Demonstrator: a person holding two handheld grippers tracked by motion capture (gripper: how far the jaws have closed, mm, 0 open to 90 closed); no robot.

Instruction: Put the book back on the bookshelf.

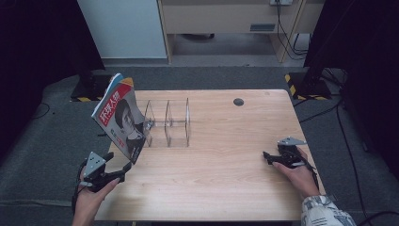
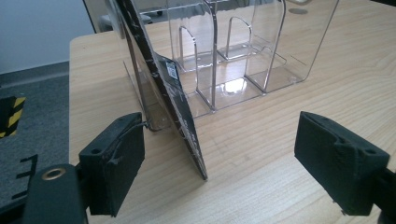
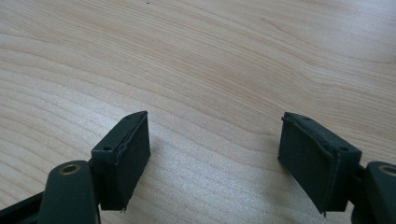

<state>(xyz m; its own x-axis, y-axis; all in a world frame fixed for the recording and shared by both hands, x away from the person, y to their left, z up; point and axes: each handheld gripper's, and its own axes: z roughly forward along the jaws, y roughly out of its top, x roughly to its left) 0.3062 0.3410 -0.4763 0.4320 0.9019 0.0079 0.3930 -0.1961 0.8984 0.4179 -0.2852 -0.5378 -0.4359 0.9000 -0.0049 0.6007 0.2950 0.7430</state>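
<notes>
Left gripper [image 1: 128, 168], table's 8 o'clock: jaws spread, gripping nothing. Magazine [image 1: 120, 117], 10 o'clock: tilted, lower corner on the table [image 1: 226, 160], leaning against clear divider rack [image 1: 169, 123]. Right gripper [image 1: 267, 156], 4 o'clock: jaws spread, empty.

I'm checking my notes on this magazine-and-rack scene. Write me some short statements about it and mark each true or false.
1. The magazine leans tilted against the clear rack. True.
2. The left tool clamps the magazine. False: its jaws stand open, the magazine's lower corner between them but unpressed.
3. The right tool holds a book. False: it is open with nothing between its jaws, low over the table.
4. The rack has upright dividers. True.
</notes>
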